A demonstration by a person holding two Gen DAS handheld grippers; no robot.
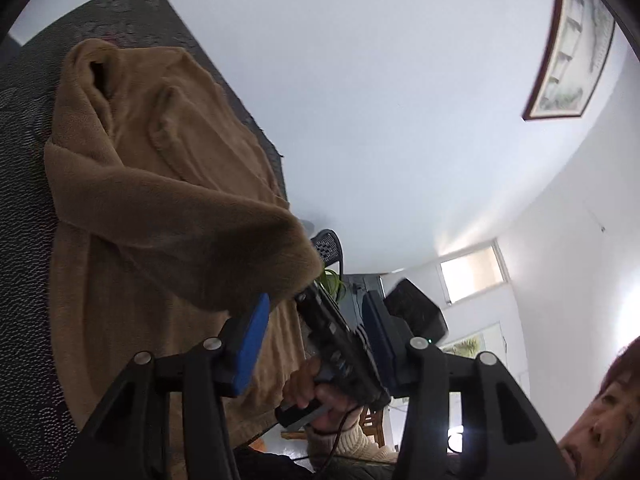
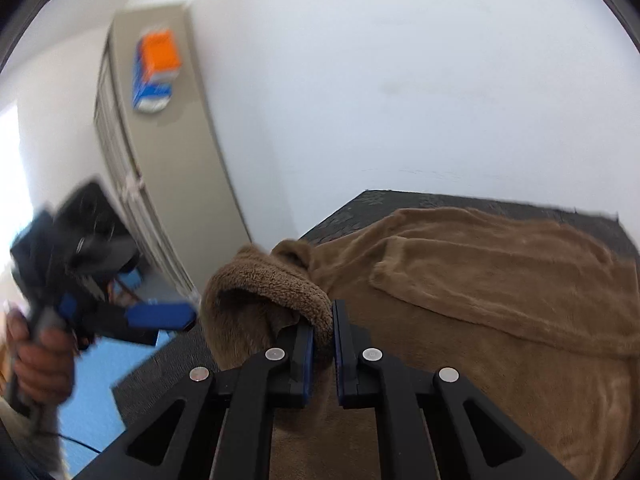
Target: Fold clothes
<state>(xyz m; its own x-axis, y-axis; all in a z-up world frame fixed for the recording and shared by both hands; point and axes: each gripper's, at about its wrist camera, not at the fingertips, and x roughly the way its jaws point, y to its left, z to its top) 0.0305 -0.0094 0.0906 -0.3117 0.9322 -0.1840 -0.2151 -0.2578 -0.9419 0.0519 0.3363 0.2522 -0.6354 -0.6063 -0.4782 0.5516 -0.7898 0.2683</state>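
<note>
A brown fleece garment [image 1: 132,152] lies spread on a dark patterned table [image 1: 24,200]. One sleeve [image 1: 192,224] is lifted off it. In the right wrist view my right gripper [image 2: 322,332] is shut on the cuff of that sleeve [image 2: 272,284], and the rest of the garment [image 2: 500,280] spreads out to the right. My left gripper [image 1: 314,332] stands open, with its blue pads [image 1: 252,336] wide apart and no cloth pinched. Between them I see the right gripper's body [image 1: 340,344] and the hand holding it. The left gripper [image 2: 160,316] hovers just left of the cuff, off the table's corner.
A beige cabinet [image 2: 160,160] with an orange and blue box [image 2: 156,68] stands behind the table [image 2: 160,372]. Blue floor [image 2: 96,380] lies below its corner. A black chair [image 1: 328,244], a plant [image 1: 332,280], a window [image 1: 472,276], a framed picture [image 1: 568,48] and a person's head [image 1: 600,420] are in view.
</note>
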